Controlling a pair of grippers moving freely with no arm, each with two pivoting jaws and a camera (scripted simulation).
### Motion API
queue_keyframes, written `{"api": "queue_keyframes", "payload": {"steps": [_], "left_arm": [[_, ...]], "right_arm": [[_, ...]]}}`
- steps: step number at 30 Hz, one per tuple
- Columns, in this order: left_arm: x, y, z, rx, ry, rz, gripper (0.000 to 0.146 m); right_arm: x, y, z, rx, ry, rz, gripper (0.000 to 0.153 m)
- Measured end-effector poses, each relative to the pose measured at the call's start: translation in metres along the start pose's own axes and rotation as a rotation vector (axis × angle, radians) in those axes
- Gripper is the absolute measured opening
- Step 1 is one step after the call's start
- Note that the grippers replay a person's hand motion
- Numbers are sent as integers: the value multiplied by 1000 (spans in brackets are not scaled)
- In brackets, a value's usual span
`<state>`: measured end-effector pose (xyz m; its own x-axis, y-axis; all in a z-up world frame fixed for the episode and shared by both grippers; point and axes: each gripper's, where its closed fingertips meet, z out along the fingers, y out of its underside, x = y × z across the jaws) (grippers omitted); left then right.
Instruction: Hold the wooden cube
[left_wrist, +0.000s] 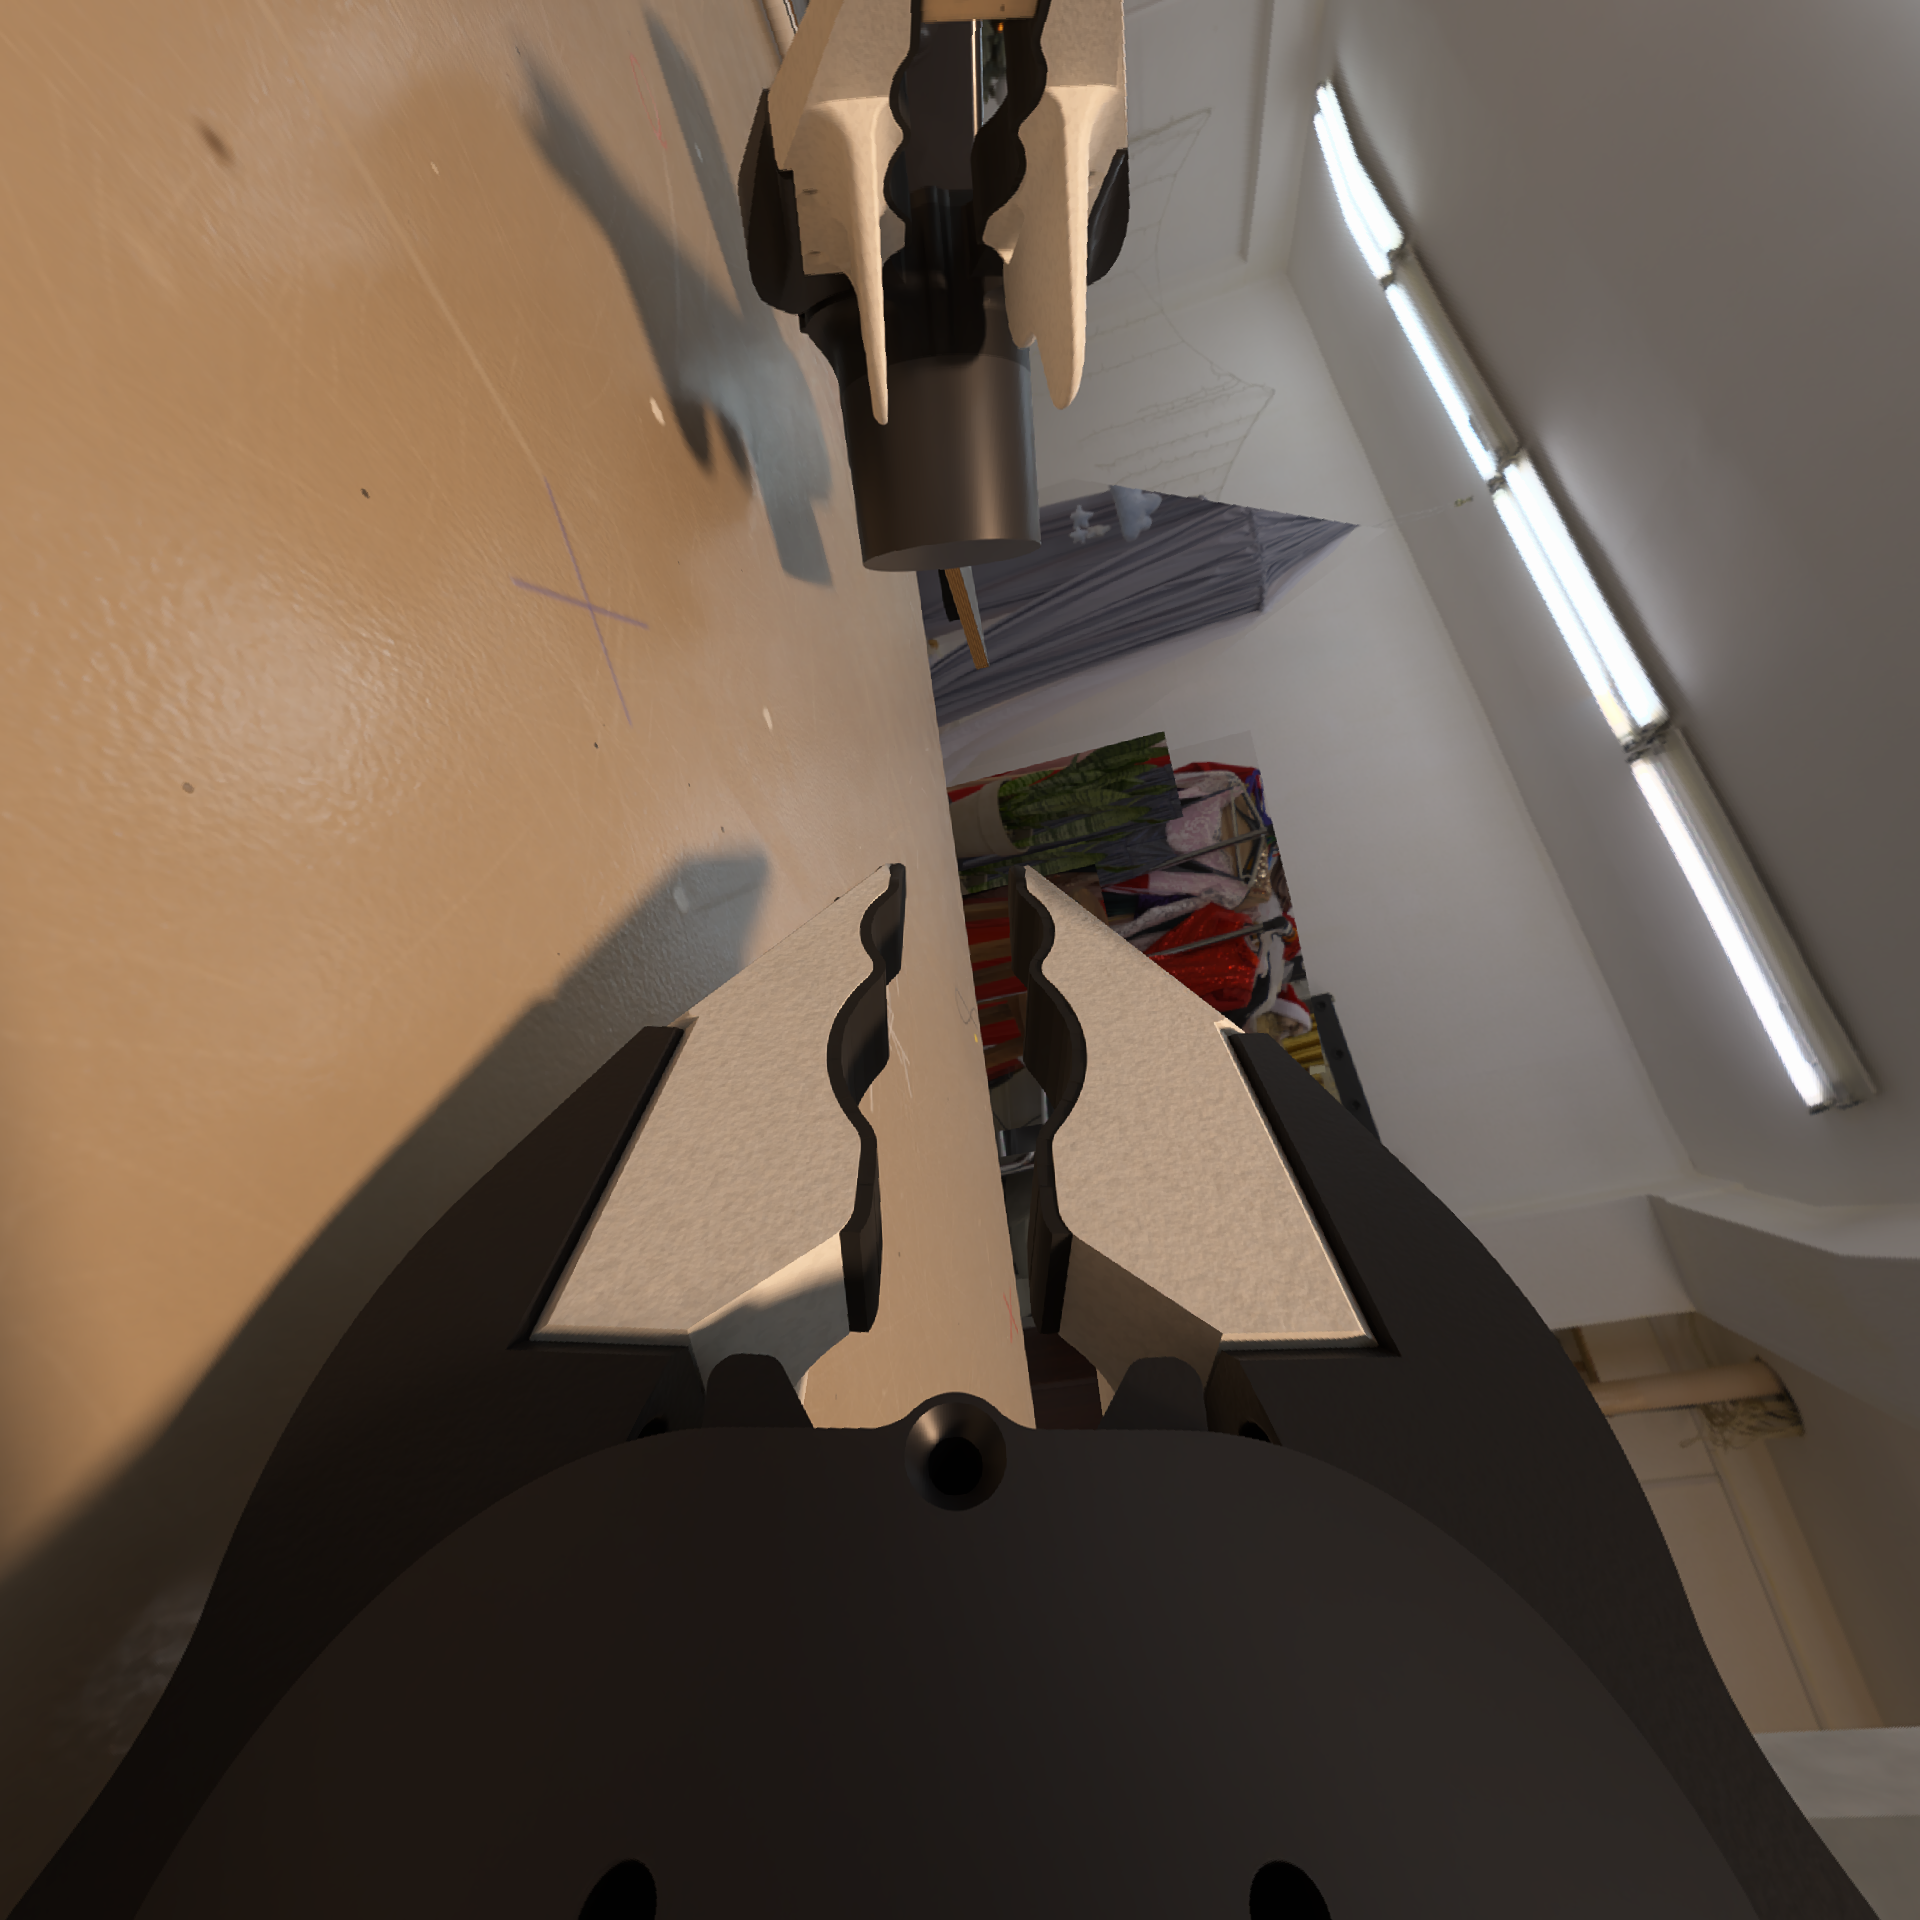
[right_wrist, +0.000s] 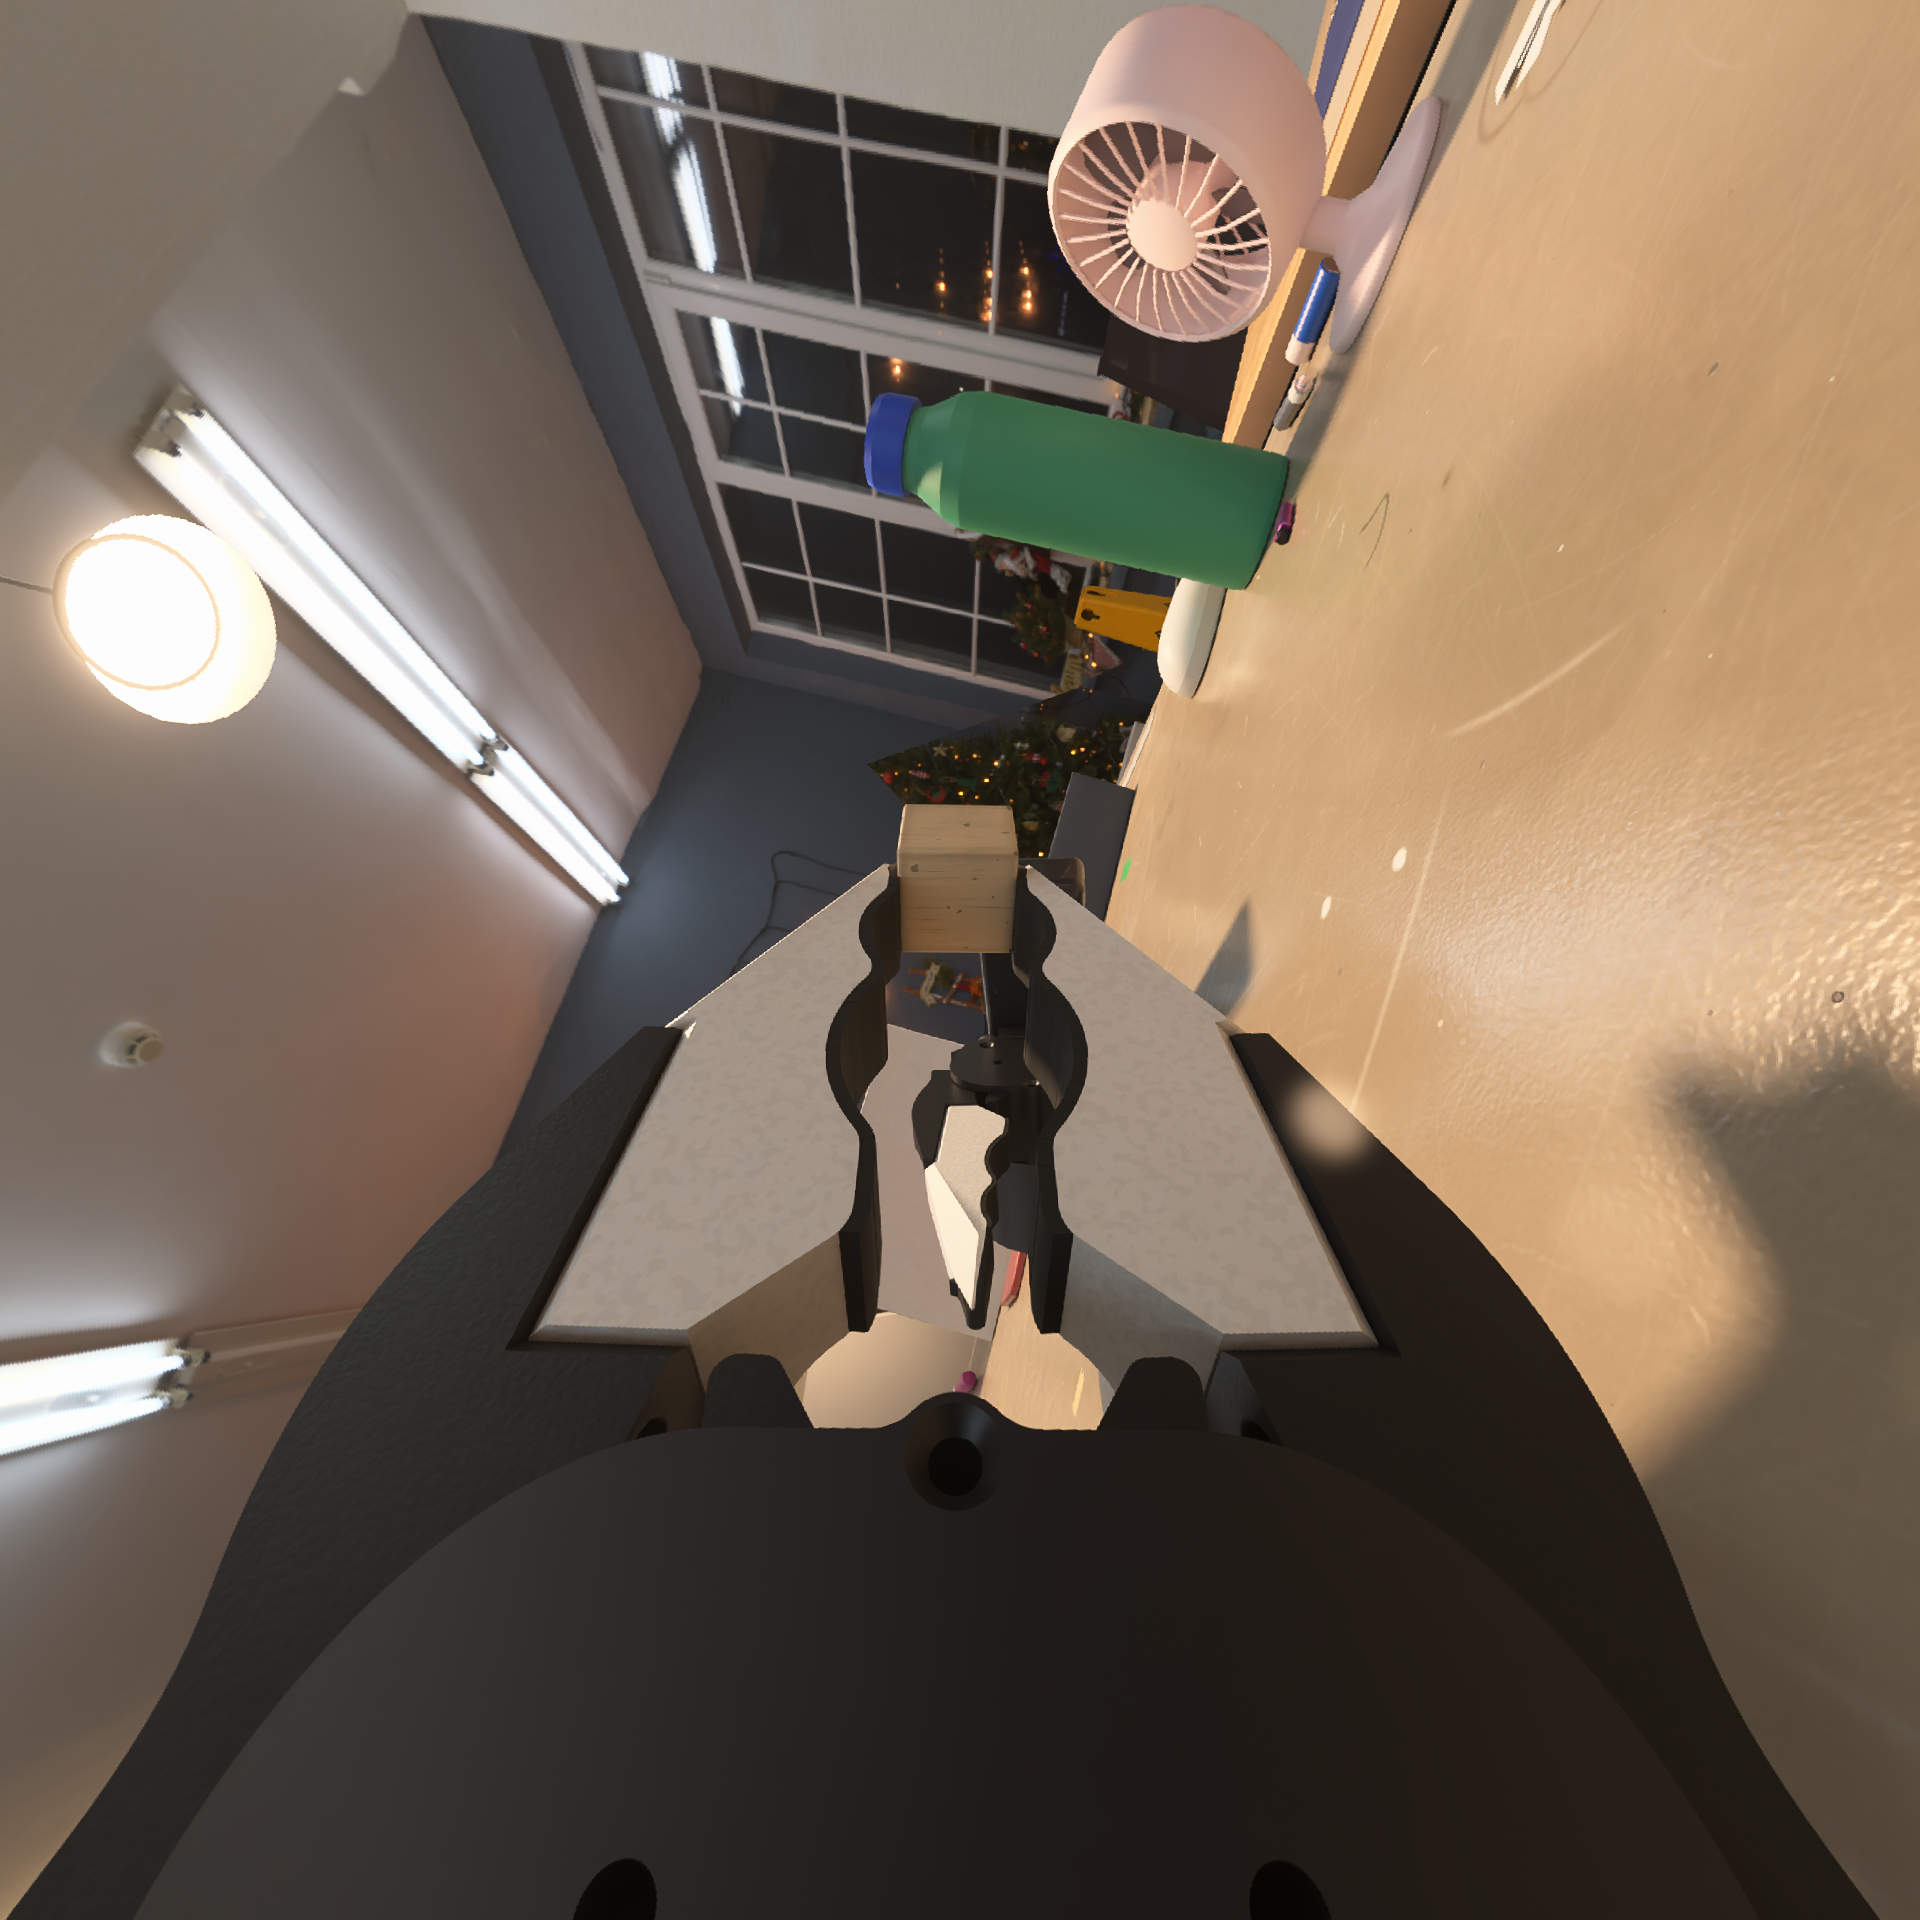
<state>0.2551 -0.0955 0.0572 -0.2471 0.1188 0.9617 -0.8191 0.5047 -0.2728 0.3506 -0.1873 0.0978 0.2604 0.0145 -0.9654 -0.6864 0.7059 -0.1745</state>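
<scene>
The wooden cube (right_wrist: 956, 883) is a small pale block. My right gripper (right_wrist: 958, 883) is shut on it at the fingertips and holds it in the air, off the tan table (right_wrist: 1558, 831). In the left wrist view the right gripper (left_wrist: 977, 26) shows from behind at the top, and a strip of the cube (left_wrist: 977, 8) sits at the frame edge. My left gripper (left_wrist: 961, 878) is empty, its jaws a cube's width apart, beside the table (left_wrist: 312, 727). It also shows in the right wrist view (right_wrist: 982, 1226), farther off between the right fingers.
A green bottle (right_wrist: 1101, 488) with a blue cap, a pink fan (right_wrist: 1174, 197), a white rounded object (right_wrist: 1184, 634) and a blue marker (right_wrist: 1311, 312) stand on the table beyond the cube. Both views are rolled sideways, so the table runs along one side.
</scene>
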Motion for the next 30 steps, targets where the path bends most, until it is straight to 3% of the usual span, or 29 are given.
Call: {"api": "queue_keyframes", "payload": {"steps": [30], "left_arm": [[-1, -1, -1, 7, 3, -13, 19]], "right_arm": [[-1, 2, 0, -5, -5, 8, 20]]}}
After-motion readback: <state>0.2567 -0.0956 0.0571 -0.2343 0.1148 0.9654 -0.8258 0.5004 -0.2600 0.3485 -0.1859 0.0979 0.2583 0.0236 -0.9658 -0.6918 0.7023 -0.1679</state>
